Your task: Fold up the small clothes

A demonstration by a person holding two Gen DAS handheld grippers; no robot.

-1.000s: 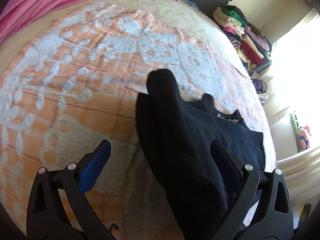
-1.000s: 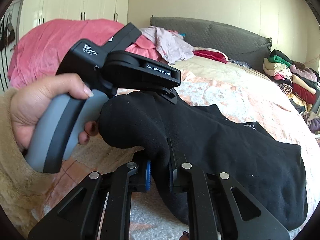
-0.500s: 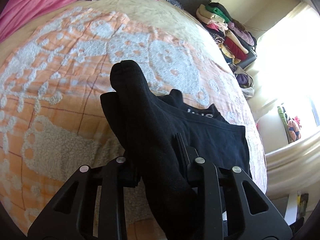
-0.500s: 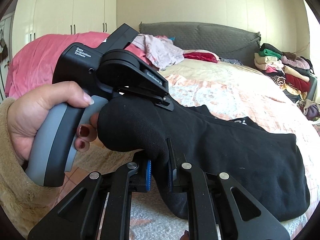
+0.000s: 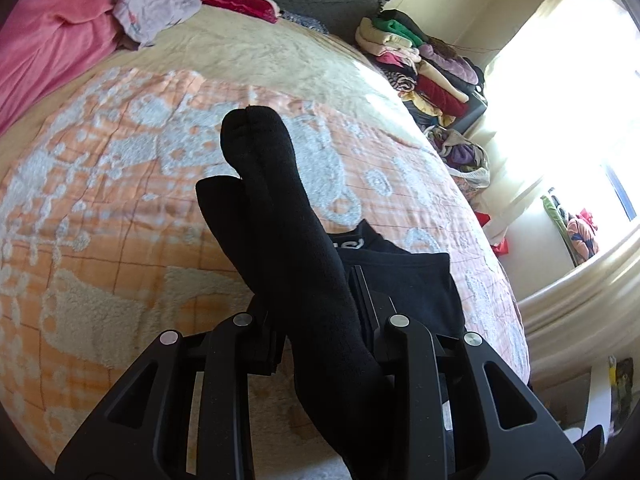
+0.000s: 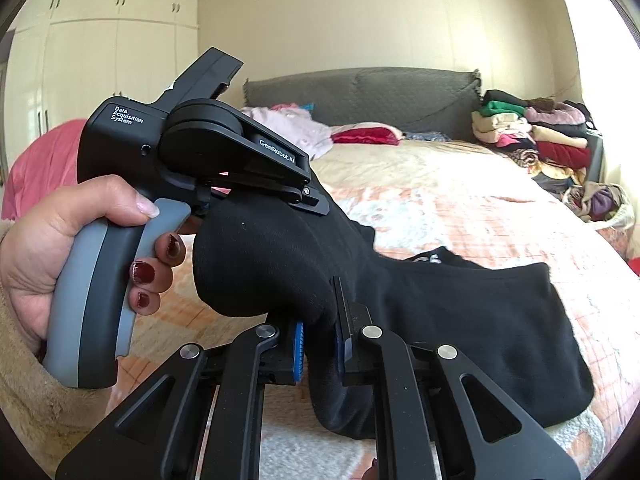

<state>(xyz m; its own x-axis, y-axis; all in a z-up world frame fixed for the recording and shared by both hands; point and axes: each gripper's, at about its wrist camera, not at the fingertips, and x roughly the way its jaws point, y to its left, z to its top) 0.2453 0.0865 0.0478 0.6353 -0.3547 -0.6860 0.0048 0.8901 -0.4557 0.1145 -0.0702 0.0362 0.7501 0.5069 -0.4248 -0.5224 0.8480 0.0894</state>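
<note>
Fingers (image 5: pixel 362 300) pinching black sock (image 5: pixel 280 208), patterned bedspread (image 5: pixel 120 208)

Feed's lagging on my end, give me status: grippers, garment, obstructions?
Left gripper shut on black sock. Right gripper shut on same sock, partly raised above the bedspread. Black garment lies beneath; nothing blocking.

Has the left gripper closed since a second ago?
Yes. The left gripper, jaws wide apart a second ago, is now clamped on the black socks, which sit higher against the orange-patterned blanket.
</note>
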